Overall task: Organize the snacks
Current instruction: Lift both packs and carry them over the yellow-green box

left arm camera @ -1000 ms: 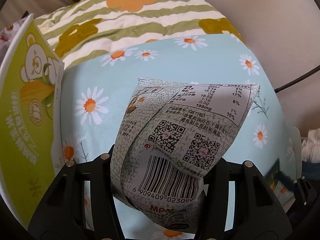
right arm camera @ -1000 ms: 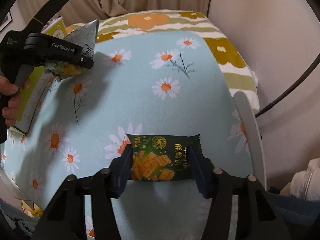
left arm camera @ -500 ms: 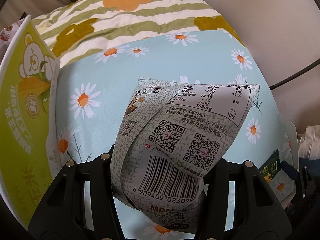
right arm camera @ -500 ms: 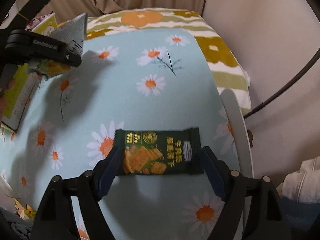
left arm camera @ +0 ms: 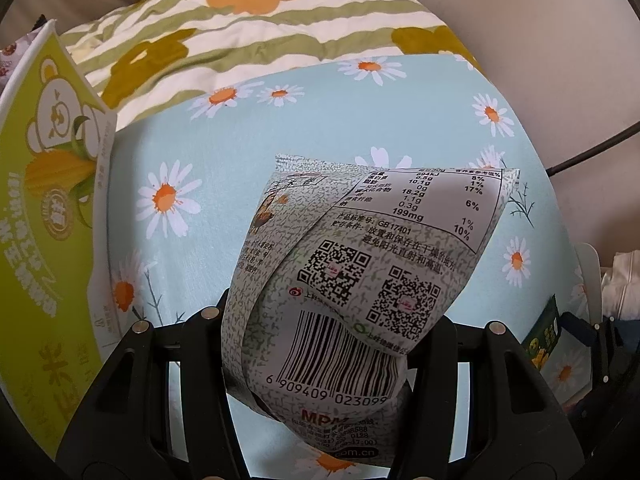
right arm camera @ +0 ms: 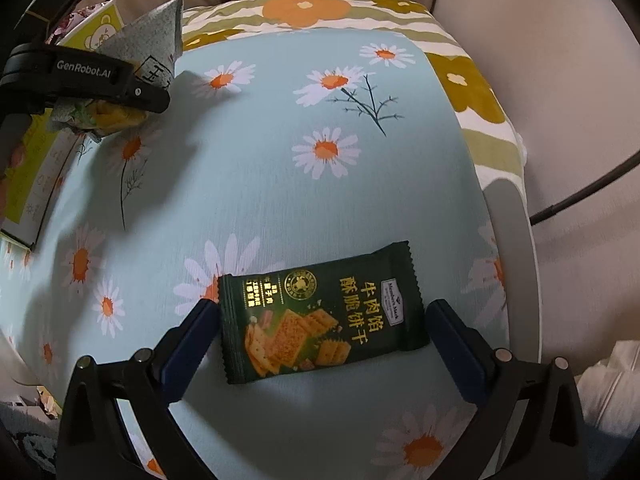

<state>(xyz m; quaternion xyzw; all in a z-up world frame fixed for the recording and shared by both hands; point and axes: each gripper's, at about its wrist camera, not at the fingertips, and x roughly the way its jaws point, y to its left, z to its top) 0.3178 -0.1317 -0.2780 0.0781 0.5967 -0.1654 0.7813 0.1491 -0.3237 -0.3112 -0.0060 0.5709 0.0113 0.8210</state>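
Note:
My left gripper [left arm camera: 320,344] is shut on a grey speckled snack bag [left arm camera: 360,272] with a barcode and QR codes, held above the bed. From the right wrist view the same left gripper [right arm camera: 154,94] and grey bag [right arm camera: 156,36] show at the upper left. A dark green cracker packet [right arm camera: 320,316] lies flat on the blue daisy sheet [right arm camera: 280,184]. My right gripper [right arm camera: 320,320] straddles the packet, its jaws opening, pads clear of both packet ends. The packet's edge [left arm camera: 546,336] also shows at the right of the left wrist view.
A yellow-green snack box [left arm camera: 44,216] with a bear and corn print lies at the left, also seen as the box [right arm camera: 24,184] under the left gripper. A striped floral quilt [left arm camera: 248,24] lies beyond. A white rail [right arm camera: 516,264] and a black cable [right arm camera: 580,196] border the right side.
My right gripper opened and let go of the green cracker packet, which now rests on the sheet, tilted. The left gripper stayed shut on the grey bag.

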